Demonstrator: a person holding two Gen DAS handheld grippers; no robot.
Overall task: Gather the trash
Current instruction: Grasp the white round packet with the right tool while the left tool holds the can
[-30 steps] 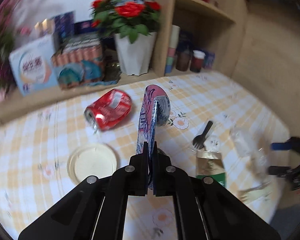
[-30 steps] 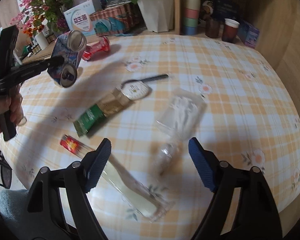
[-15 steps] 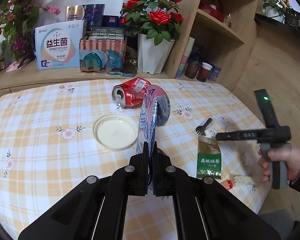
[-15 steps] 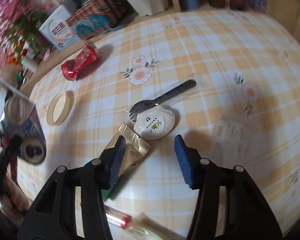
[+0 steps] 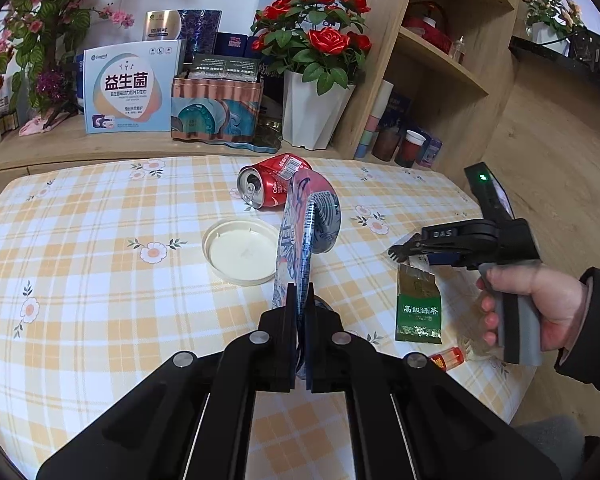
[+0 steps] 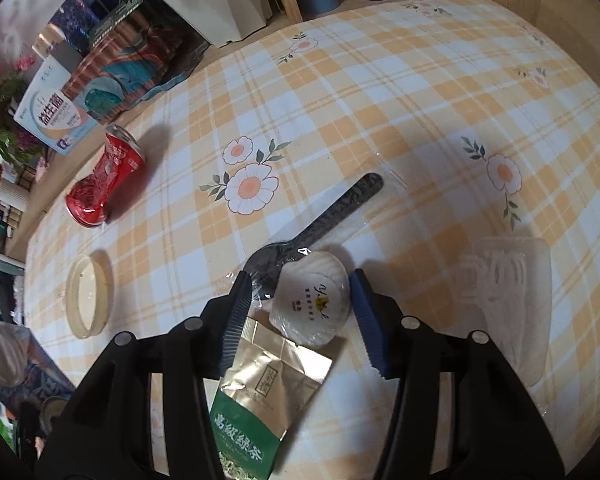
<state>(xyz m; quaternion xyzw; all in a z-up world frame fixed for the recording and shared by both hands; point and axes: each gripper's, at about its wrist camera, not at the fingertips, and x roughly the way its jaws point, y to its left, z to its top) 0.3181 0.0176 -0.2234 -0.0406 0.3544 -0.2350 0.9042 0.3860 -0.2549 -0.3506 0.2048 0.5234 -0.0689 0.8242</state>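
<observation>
In the left wrist view, at six o'clock, pinching a flattened blue can (image 5: 306,232) in the left gripper (image 5: 299,322), with a red can (image 5: 274,186) at twelve o'clock and a cream lid (image 5: 242,250) at eleven lying uncollected on the table (image 5: 100,280). In the right wrist view, at six o'clock, straddling a white shell-shaped packet (image 6: 311,304) with the right gripper (image 6: 300,314), blue pads apart and apparently not pressing it; leaving the black fork (image 6: 320,224) at twelve, the green tea sachet (image 6: 260,412) at six and a clear plastic piece (image 6: 508,300) at three, so judging most trash uncollected.

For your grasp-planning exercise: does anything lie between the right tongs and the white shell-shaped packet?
Nothing visible. The right tongs are open with the white packet already between the jaws. The black fork and the tea sachet touch the packet's edges.
</observation>
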